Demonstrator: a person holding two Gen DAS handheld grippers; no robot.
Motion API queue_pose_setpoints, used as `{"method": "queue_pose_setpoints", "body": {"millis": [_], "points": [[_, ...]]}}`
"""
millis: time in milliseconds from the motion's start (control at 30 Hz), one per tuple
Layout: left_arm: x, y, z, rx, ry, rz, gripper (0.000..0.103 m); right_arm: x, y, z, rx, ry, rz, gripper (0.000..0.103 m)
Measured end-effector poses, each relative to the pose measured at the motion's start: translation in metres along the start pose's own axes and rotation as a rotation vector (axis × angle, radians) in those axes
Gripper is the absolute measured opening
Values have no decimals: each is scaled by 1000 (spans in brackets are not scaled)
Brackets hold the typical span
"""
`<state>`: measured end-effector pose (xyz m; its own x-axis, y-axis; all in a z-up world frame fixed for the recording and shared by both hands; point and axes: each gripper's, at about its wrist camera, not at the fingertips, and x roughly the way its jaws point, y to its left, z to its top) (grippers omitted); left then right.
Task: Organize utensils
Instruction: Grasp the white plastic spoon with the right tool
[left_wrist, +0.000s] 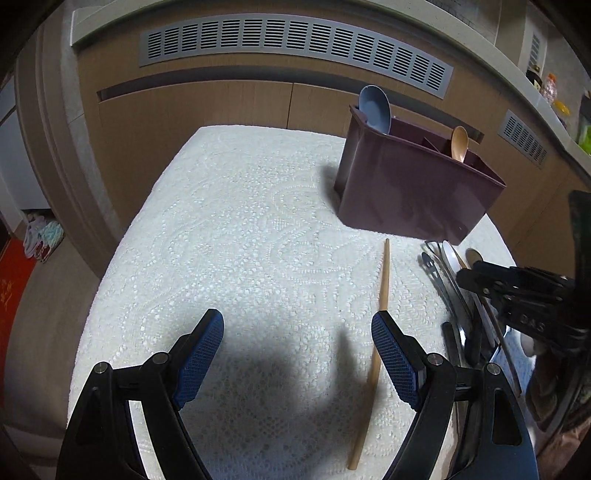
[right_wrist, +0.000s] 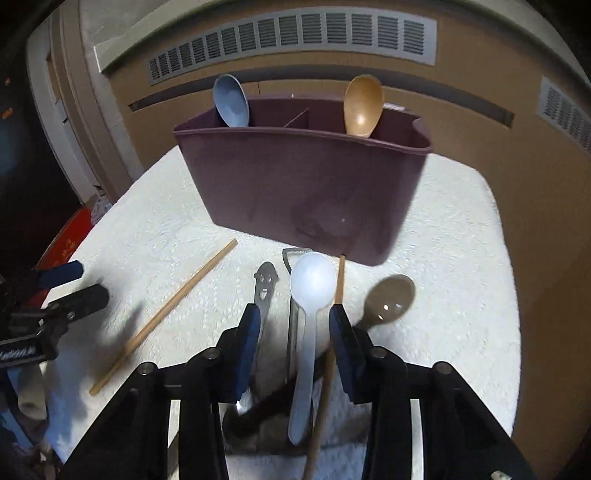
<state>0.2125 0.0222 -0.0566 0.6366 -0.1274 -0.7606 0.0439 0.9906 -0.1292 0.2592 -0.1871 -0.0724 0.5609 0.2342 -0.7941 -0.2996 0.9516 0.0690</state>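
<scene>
Here, two chopsticks (right_wrist: 162, 317), two spoons in the caddy (right_wrist: 303, 184) — left gripper (left_wrist: 297, 354) wide apart, right gripper (right_wrist: 293, 328) unclamped around white spoon (right_wrist: 308, 295).

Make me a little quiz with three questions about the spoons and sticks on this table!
1. True or false: the blue spoon lies flat on the white cloth.
2. Which spoon sits between the right gripper fingers? A) white spoon B) brown spoon C) wooden spoon
3. Fill in: the purple holder already has ___ spoons standing in it.

Key: 1 false, it stands in the holder. 2 A. 3 two.
</scene>
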Motion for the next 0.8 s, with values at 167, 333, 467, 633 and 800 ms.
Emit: {"method": "queue_pose_setpoints", "body": {"millis": [167,333,467,633,800], "points": [[4,4,0,-14,10,-5,86,25,-4,14,3,44,-8,33],[8,4,-1,-14,20,-10,86,41,-6,23,-3,75,-38,33],[9,5,-1,-17,22,-12,86,39,-13,25,36,70,-38,34],[10,4,-1,-20,28,-14,86,19,-18,21,32,24,11,34],[11,-2,-2,-6,33,-21,86,13,-15,22,-4,6,-14,35]]}}
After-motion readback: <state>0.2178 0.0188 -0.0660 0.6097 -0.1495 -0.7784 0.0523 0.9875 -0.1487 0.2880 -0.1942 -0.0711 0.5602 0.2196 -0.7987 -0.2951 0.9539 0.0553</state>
